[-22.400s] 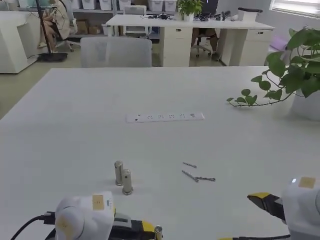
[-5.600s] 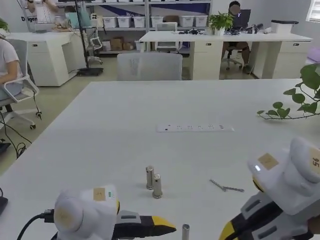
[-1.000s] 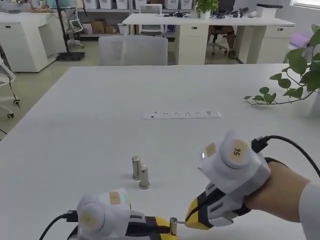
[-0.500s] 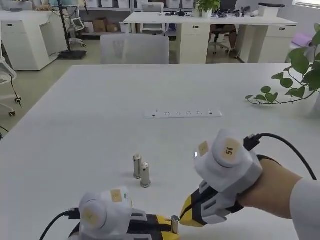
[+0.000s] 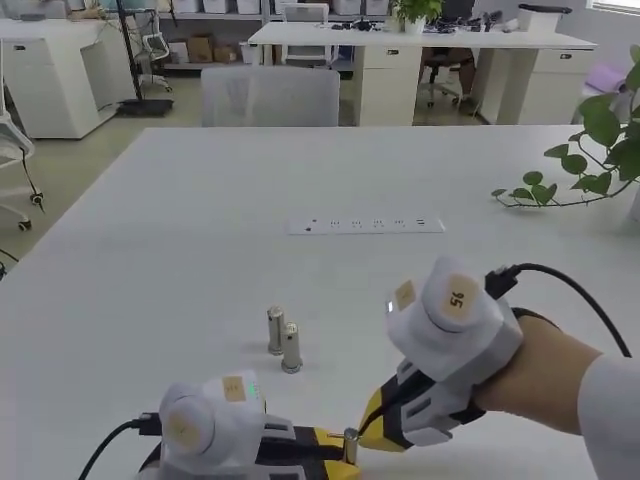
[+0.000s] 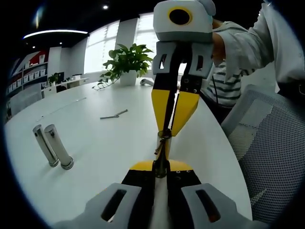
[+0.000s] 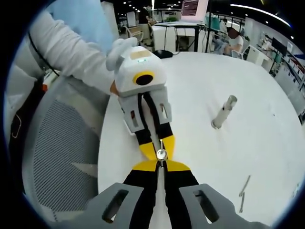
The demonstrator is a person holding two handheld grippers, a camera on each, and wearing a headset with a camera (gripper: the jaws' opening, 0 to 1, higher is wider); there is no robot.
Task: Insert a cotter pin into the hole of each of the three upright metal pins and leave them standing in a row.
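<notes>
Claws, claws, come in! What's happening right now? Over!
Left claw shut on pin, upright. Right claw shut on cotter pin, at pin's top. Two other pins stand nearby, nothing in the way.

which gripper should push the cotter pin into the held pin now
Right, I'd say. The right gripper is shut on the cotter pin, its tips at the top of the metal pin; the left gripper is shut on that pin, holding it upright.

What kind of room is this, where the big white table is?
Most likely an office or lab workroom: white desks with drawers at the back, a grey office chair at the big table, and a power strip on the tabletop.
</notes>
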